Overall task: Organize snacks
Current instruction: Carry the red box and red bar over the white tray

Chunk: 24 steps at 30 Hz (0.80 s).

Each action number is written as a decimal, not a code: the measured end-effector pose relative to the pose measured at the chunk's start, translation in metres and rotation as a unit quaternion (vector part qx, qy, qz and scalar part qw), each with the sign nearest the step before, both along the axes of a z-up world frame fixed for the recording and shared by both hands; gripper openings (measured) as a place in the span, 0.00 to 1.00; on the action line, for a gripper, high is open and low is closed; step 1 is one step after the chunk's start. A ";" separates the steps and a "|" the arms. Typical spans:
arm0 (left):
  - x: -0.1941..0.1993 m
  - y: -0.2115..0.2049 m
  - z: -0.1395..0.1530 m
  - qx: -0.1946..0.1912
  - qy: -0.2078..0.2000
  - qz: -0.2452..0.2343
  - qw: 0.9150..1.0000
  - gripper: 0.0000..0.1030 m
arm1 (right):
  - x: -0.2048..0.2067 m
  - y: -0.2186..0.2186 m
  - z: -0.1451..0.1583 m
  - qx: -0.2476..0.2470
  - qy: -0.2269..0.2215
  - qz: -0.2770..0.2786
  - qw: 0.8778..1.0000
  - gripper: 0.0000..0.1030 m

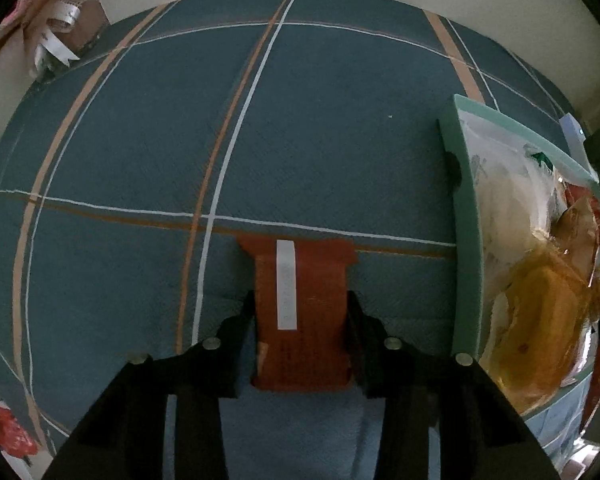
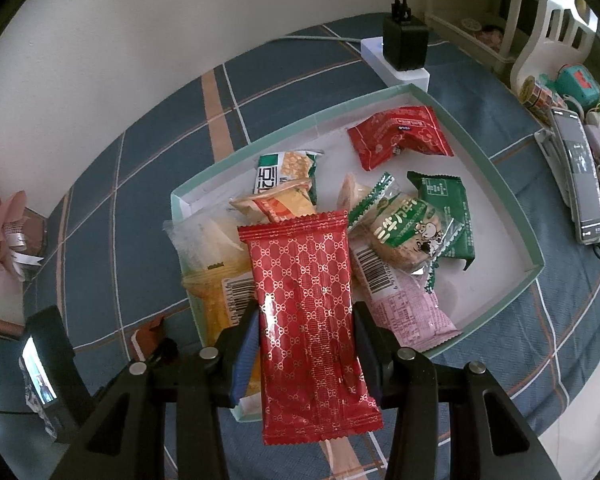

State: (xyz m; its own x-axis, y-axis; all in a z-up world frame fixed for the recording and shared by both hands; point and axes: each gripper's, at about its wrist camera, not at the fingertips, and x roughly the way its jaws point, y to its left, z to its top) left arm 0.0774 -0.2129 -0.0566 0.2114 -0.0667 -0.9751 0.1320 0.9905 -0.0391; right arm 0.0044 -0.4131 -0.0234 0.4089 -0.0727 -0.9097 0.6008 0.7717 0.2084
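My left gripper (image 1: 300,304) is shut on a brown-red snack packet (image 1: 300,332) with a white strip down its middle, held low over the blue checked tablecloth (image 1: 260,128). To its right stands the pale green tray (image 1: 466,240), holding a yellow packet (image 1: 540,312) and clear wrappers. In the right wrist view my right gripper (image 2: 304,320) is shut on a long red packet with a gold pattern (image 2: 308,312), above the near left end of the tray (image 2: 512,200). Inside the tray lie green packets (image 2: 444,204), a red packet (image 2: 400,136) and a pink one (image 2: 412,312).
A white power strip with a black adapter (image 2: 404,48) sits behind the tray. A phone (image 2: 580,184) and small clutter lie to the right. The other gripper's body (image 2: 48,368) shows at lower left. Crumpled paper with ribbon (image 1: 56,28) lies at the cloth's far left.
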 end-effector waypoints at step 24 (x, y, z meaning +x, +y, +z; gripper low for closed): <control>-0.032 -0.093 0.082 -0.171 -0.089 -0.150 0.970 0.40 | -0.027 -0.079 0.009 0.023 -0.052 -0.083 0.995 0.46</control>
State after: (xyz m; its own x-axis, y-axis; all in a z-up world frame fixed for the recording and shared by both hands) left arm 0.0450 -0.3058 0.0254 0.2955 -0.4639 -0.8352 0.4473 0.8397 -0.3081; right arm -0.0231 -0.4919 -0.0148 0.4875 -0.1058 -0.8667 0.6921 0.6520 0.3097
